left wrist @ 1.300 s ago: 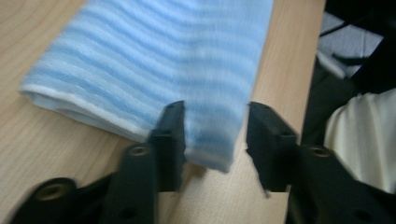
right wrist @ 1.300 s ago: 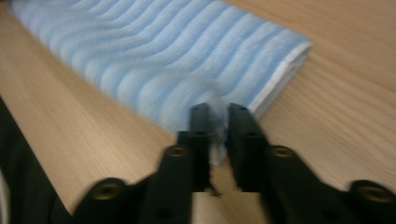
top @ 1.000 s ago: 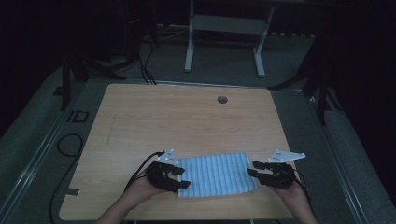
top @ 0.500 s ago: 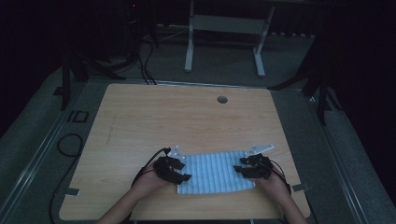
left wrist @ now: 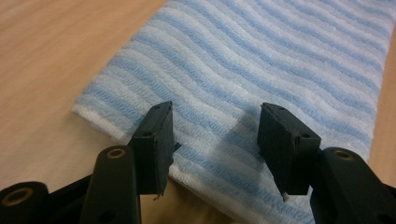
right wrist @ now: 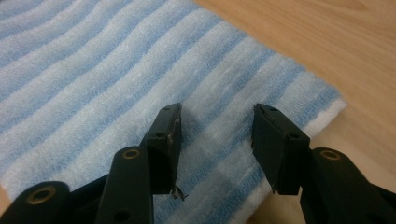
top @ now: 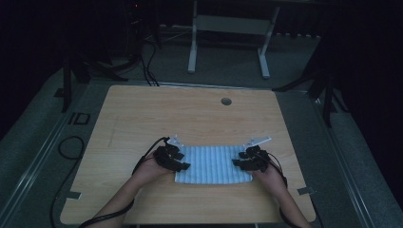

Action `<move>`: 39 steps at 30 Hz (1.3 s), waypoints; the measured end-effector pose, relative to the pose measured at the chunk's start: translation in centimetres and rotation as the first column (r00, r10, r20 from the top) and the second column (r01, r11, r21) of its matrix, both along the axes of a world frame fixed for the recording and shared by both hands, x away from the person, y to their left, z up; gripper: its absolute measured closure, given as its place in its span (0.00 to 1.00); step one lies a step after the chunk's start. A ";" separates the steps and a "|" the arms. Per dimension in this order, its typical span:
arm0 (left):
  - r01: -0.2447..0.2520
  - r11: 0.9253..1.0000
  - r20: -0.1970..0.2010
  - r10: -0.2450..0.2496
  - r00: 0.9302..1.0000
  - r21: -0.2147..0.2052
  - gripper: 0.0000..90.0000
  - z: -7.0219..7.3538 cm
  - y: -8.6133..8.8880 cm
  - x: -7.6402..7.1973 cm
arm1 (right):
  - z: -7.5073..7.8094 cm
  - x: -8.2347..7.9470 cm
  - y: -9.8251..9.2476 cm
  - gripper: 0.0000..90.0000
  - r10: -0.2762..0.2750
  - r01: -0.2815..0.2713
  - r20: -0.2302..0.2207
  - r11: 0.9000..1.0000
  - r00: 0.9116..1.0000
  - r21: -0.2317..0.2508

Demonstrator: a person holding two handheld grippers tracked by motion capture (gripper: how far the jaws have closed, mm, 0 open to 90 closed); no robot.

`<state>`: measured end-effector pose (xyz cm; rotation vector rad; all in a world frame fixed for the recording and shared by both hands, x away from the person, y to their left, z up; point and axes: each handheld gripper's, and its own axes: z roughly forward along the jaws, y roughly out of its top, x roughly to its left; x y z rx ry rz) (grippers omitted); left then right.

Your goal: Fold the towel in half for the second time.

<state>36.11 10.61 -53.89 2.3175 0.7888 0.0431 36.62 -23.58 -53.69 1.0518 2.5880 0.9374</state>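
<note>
A blue-and-white striped towel (top: 211,165) lies flat on the wooden table (top: 190,114), near its front edge. My left gripper (top: 180,160) is over the towel's left end and my right gripper (top: 239,159) over its right end. In the left gripper view the jaws (left wrist: 215,126) stand apart just above the towel (left wrist: 261,60) near a corner; they have just been closing, with only flat cloth below the gap. In the right gripper view the jaws (right wrist: 217,126) have just been opening and stand apart over the towel (right wrist: 93,79), pinching nothing.
A round cable hole (top: 226,101) sits near the table's far edge. Beyond the table a white desk frame (top: 228,23) stands on the dark floor. Cables (top: 66,147) lie on the floor at the left.
Both hands have moved away from the table's front edge and lower. The right gripper has come inward over the towel's right end. The towel now lies a little farther from the front edge.
</note>
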 end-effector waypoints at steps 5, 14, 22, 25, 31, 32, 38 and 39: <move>-0.024 1.000 0.003 0.024 1.000 0.004 0.51 0.0 1.0 1.5 | 0.0 1.5 1.2 0.57 0.000 0.000 -0.007 1.000 1.000 0.002; -0.062 0.997 0.008 0.062 0.998 0.036 0.52 0.2 1.8 4.0 | 0.1 4.4 2.7 0.57 -0.008 0.008 -0.016 1.000 1.000 -0.004; -0.103 0.993 0.008 0.102 0.995 0.051 0.52 0.3 2.0 5.6 | 0.1 6.2 3.4 0.54 -0.026 0.026 -0.033 1.000 0.999 0.008; -0.111 0.993 0.011 0.110 0.994 0.042 0.52 0.2 2.0 5.5 | 0.1 6.4 3.5 0.53 -0.030 0.030 -0.035 0.999 0.999 0.010; -0.119 0.993 0.019 0.119 0.993 0.009 0.51 1.1 2.4 4.5 | 1.0 5.8 3.2 0.50 -0.019 0.020 -0.028 0.999 0.999 0.050; -0.120 0.993 0.023 0.120 0.993 0.003 0.50 1.3 2.4 4.4 | 1.2 5.6 3.1 0.48 -0.021 0.022 -0.018 0.998 1.000 0.057; -0.134 0.990 0.049 0.136 0.990 -0.036 0.39 2.1 2.8 3.3 | 2.3 4.5 2.5 0.29 -0.003 0.003 0.004 0.989 1.000 0.146; -0.140 0.990 0.046 0.142 0.989 -0.035 0.36 2.1 2.9 3.1 | 2.4 4.3 2.5 0.23 0.005 -0.006 0.008 0.989 1.000 0.149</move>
